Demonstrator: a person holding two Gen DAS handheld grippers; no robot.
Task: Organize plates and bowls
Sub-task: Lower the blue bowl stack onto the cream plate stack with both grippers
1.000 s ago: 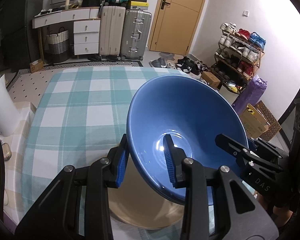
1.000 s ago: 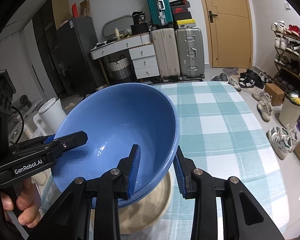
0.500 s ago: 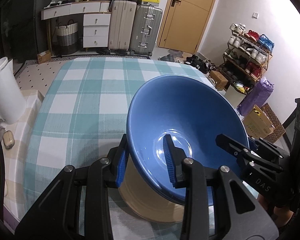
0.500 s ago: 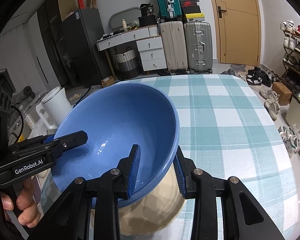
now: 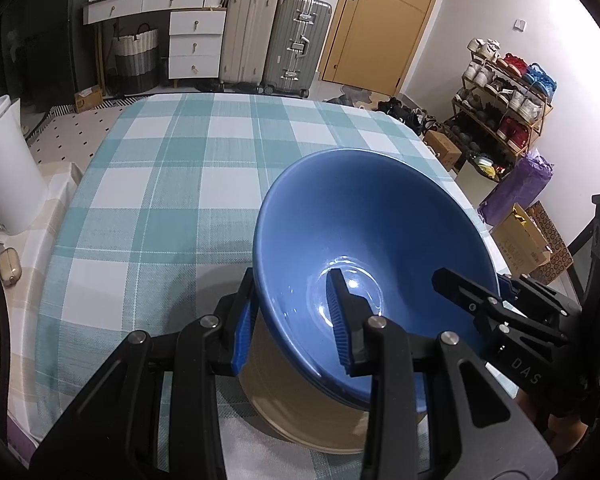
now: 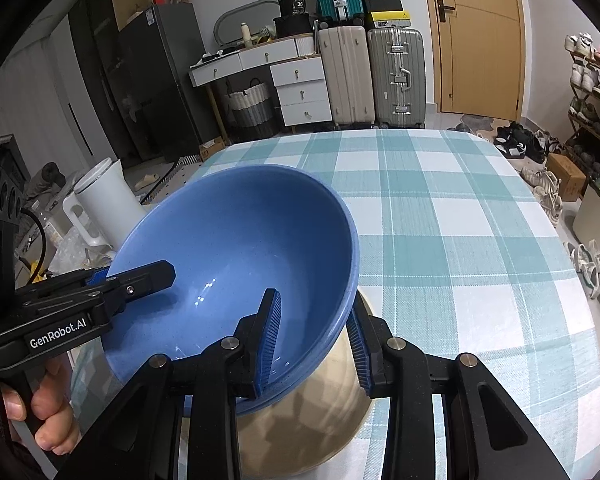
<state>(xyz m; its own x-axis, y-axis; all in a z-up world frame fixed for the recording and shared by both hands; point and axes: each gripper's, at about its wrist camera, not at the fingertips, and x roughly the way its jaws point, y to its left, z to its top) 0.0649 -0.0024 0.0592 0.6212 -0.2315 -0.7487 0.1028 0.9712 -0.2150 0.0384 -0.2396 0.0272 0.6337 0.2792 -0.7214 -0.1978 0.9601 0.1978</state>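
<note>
A large blue bowl [image 5: 364,236] is held between both grippers. My left gripper [image 5: 292,320] is shut on its left rim, one pad inside and one outside. My right gripper [image 6: 314,344] is shut on its right rim in the same way. The bowl also shows in the right wrist view [image 6: 240,256]. Under it sits a beige bowl [image 5: 300,412] on the checked tablecloth [image 5: 172,168]; the blue bowl's base sits down inside the beige one [image 6: 312,420]. Each gripper shows in the other's view: the right one [image 5: 496,304] and the left one [image 6: 112,284].
A white kettle [image 6: 100,200] stands off the table's left side, also seen in the left wrist view [image 5: 4,168]. Beyond the far table edge stand suitcases [image 5: 276,40], a white drawer unit [image 5: 192,40] and a shoe rack [image 5: 508,92] at the right wall.
Both grippers have lowered with the blue bowl, so more of the tablecloth shows beyond it and the beige bowl beneath looks closer. Both grips are unchanged.
</note>
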